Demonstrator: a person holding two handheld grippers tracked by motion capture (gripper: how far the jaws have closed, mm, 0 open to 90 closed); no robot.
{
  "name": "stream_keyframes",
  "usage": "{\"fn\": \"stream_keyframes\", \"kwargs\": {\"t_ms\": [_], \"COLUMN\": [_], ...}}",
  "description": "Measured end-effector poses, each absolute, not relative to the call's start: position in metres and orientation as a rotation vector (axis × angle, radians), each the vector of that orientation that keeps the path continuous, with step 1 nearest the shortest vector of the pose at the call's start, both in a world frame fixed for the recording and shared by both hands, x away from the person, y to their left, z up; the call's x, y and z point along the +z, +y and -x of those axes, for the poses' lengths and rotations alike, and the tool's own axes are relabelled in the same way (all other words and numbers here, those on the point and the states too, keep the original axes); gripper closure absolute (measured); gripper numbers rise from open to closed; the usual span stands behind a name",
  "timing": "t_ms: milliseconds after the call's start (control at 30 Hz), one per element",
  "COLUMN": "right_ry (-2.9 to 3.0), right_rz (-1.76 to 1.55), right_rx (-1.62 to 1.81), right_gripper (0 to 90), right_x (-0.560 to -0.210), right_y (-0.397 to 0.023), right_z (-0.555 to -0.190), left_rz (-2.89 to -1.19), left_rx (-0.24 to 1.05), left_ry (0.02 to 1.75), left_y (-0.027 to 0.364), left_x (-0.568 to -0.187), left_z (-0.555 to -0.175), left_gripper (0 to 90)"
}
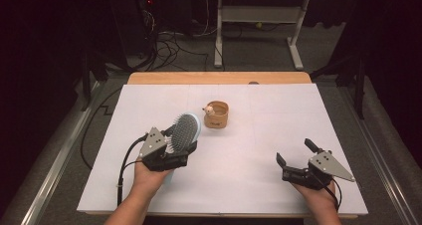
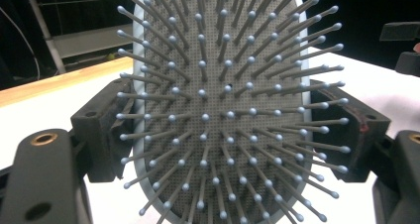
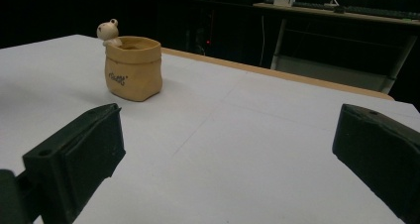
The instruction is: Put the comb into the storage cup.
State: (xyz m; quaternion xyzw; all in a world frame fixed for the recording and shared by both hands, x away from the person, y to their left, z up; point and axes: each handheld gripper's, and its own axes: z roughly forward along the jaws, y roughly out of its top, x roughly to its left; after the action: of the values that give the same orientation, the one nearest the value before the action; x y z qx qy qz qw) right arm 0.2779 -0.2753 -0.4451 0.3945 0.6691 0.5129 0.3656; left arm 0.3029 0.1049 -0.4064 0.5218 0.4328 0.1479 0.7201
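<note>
Two tongs are in my hands above the white table (image 1: 239, 185). My left tongs (image 1: 181, 148) pinch a pale blue oval hairbrush with grey bristles (image 1: 184, 130): in the left gripper view the black jaws press on both edges of the brush head (image 2: 218, 110), and the bristles point toward the camera. In the high view the brush head is lifted and tilted, and its far end points toward the small tan pot shaped like a sack, with a little cream animal figure on its rim (image 1: 216, 114). The brush is near this pot, on the side closer to me and a little to the left of it, not touching it.

My right tongs (image 1: 294, 155) are spread wide with nothing between the jaws. They are well apart from the pot, to the right of it and nearer to me, low over the table. In the right gripper view the pot (image 3: 132, 68) stands upright on the white surface, beyond the left jaw, and the figure (image 3: 108, 31) looks over its far left rim.
</note>
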Motion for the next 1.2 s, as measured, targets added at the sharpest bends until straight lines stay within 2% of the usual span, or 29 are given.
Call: {"fn": "stream_keyframes", "kwargs": {"t_ms": [1200], "right_ry": [1.759], "right_rz": [-0.982], "right_rx": [1.323], "right_gripper": [0.1], "right_x": [-0.446], "right_y": [-0.262], "right_z": [-0.279], "left_rz": [-1.146], "left_rx": [0.239], "left_ry": [0.841], "left_y": [0.049], "left_x": [-0.399], "left_z": [-0.295], "left_gripper": [20.5]}}
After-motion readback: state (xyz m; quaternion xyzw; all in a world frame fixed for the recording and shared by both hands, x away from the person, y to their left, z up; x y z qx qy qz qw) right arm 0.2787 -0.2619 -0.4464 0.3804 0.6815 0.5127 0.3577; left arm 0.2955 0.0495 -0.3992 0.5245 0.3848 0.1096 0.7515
